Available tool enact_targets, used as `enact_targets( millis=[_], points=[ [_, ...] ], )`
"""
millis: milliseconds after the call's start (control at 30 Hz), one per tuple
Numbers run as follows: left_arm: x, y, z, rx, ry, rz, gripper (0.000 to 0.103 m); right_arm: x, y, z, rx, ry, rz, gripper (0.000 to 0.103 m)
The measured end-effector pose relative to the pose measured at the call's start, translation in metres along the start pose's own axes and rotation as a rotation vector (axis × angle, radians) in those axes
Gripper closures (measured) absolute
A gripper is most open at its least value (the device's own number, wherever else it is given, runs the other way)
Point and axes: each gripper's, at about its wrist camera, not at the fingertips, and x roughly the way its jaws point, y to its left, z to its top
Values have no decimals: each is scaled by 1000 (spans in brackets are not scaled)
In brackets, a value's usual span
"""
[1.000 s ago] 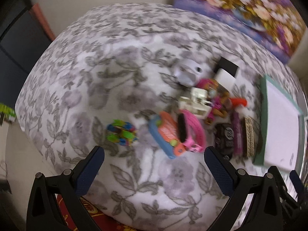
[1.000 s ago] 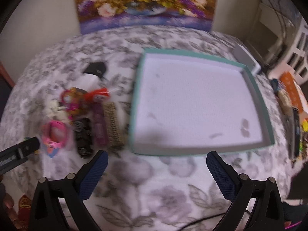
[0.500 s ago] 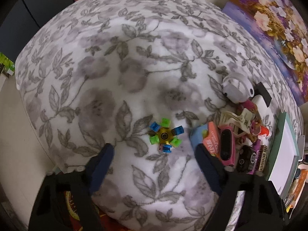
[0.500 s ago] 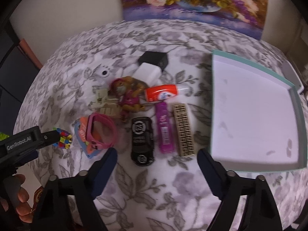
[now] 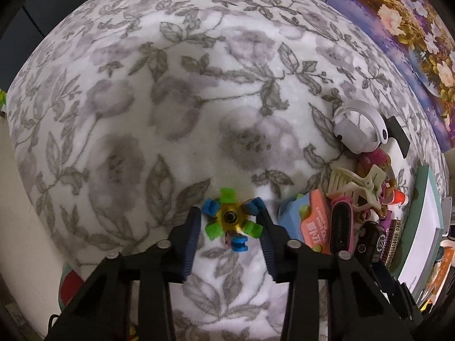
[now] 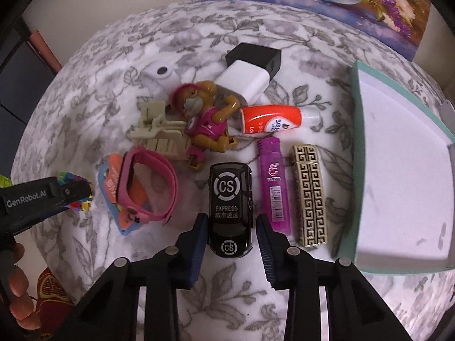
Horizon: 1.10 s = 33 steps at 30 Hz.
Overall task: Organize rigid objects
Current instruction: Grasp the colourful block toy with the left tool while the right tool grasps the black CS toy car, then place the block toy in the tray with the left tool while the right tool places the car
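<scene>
A green-and-blue spinner toy (image 5: 231, 221) with a gold hub lies on the floral cloth. My left gripper (image 5: 231, 221) is open with a finger on each side of it, the right one touching a blue arm. A black toy car (image 6: 230, 207) marked "CS Express" lies between the open fingers of my right gripper (image 6: 230, 228), close to both pads. A teal tray with a white floor (image 6: 398, 170) sits right of the pile and holds nothing visible.
Around the car lie a pink watch band (image 6: 148, 187) on an orange-blue case, a cream hair claw (image 6: 159, 136), a toy figure (image 6: 204, 119), an orange tube (image 6: 270, 119), a purple lighter (image 6: 274, 187), a gold patterned bar (image 6: 310, 196), chargers (image 6: 247, 76) and a white round device (image 5: 358, 130).
Both grippers have come down and forward to the table. The left one now straddles the spinner, the right one straddles the black car. Both have narrowed.
</scene>
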Motion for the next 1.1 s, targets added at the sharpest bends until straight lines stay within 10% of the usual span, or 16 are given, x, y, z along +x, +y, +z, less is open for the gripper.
enact_targets(
  millis=[333,667,867,1100],
  points=[
    [15,-19,10,74,-34,97,65,17,10,10,-50,-14,-55,67],
    [-28,-21,2,44,-123,-15,65,-5,4,15,13,-45,62,67],
    [-69,-63,1,125,-212,-72,65,-38,-26,25,91,-136,114,67],
    [-73,-154,-9,300,-214,-108,65,-54,-104,35,235,-197,-59,67]
  ],
)
